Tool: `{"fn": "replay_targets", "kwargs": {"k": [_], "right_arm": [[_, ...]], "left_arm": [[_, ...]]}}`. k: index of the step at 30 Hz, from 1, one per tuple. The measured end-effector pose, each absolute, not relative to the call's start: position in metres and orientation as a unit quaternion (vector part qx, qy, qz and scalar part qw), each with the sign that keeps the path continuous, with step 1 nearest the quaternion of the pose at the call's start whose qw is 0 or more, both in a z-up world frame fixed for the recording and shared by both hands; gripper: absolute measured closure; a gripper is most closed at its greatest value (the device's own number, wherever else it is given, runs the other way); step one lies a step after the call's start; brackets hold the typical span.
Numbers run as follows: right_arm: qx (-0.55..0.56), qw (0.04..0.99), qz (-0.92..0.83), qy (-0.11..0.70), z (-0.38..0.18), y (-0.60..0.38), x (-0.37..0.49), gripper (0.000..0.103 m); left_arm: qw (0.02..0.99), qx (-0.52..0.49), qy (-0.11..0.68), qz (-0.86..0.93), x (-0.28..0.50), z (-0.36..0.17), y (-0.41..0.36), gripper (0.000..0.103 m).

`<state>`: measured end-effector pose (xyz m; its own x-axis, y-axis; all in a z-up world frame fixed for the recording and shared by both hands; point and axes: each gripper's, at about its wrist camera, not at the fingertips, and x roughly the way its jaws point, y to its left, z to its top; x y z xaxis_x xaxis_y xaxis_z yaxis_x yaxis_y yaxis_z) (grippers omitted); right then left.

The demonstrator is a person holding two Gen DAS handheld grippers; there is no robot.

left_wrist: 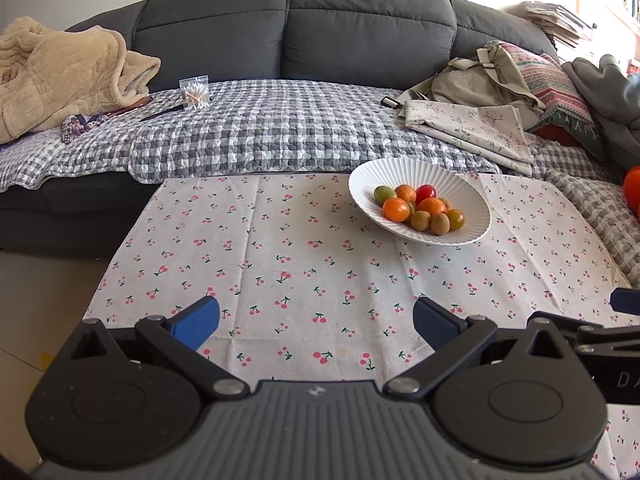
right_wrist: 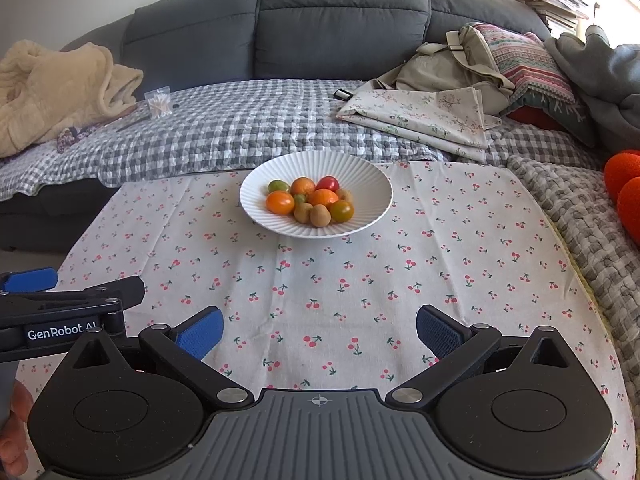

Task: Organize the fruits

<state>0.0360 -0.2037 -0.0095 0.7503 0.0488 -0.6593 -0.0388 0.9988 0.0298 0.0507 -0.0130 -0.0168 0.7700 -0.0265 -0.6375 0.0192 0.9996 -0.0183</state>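
White ribbed bowl (left_wrist: 420, 200) sits ahead and to the right of the left tool (left_wrist: 316, 322) in the left wrist view, on the cherry-print cloth (left_wrist: 280, 248) covering the surface. In it lie the fruits (left_wrist: 422, 208): orange, red, green and brown ones heaped together. The left tool's blue pads (left_wrist: 198, 322) stand wide apart with nothing between them. At the right edge a sliver of the right tool (left_wrist: 624, 300) pokes in, cut off. Beyond the cloth runs a grey sofa (left_wrist: 296, 20) with a checked quilt, a beige blanket far left, and a clear cotton-swab box (left_wrist: 195, 93).

From the right wrist view the bowl (right_wrist: 316, 192) lies straight ahead, slightly left of the right tool (right_wrist: 320, 332), whose pads (right_wrist: 202, 332) also gape wide, holding nothing. Only here does the left tool's side show, at lower left, labelled "GenRobot AI", with part of a hand (right_wrist: 14, 428) beneath it. Orange round shapes (right_wrist: 624, 184) at the right edge are cut off and hard to identify.
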Motion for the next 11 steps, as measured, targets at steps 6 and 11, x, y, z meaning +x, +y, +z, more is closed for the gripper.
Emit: {"fn": "replay_targets", "kwargs": {"k": [6,11], "right_arm": [[0.001,0.935,0.022,0.354,-0.0118,-0.2018,0.0367,0.000],[0.002,0.936,0.020,0.352,-0.0109,-0.2021,0.0356,0.000]], "left_arm": [[0.942,0.001,0.334,-0.024,0.0488,-0.0162,-0.0183,0.001],[0.941,-0.009,0.336,-0.026,0.0497,-0.0154,-0.0145,0.001]]}}
